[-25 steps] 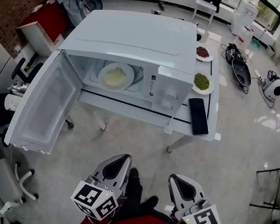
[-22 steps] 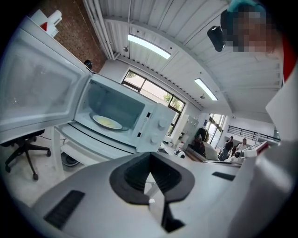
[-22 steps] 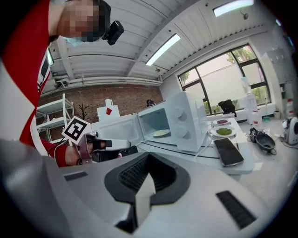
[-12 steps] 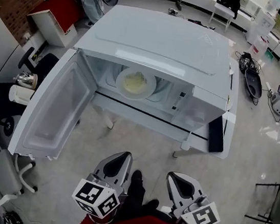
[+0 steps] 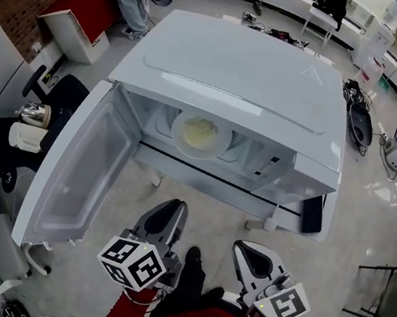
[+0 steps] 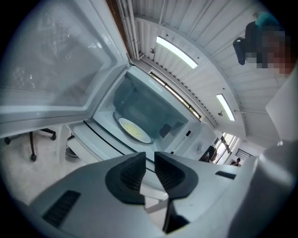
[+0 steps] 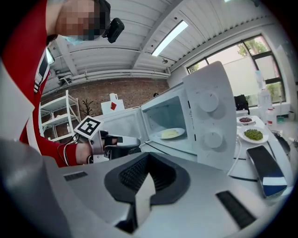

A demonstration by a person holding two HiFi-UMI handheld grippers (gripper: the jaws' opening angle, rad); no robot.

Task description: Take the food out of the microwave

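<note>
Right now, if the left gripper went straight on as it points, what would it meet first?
Probably the front sill of the open microwave, just below the plate of food; depth is unclear, so it might pass over that to the plate.

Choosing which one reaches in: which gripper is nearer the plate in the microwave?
Left. The left gripper points almost straight at the plate; the right gripper sits farther back, off to its right.

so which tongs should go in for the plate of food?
Left, probably. The left tongs line up with the open microwave and the plate; the right tongs sit in front of the control panel, off to the side.
</note>
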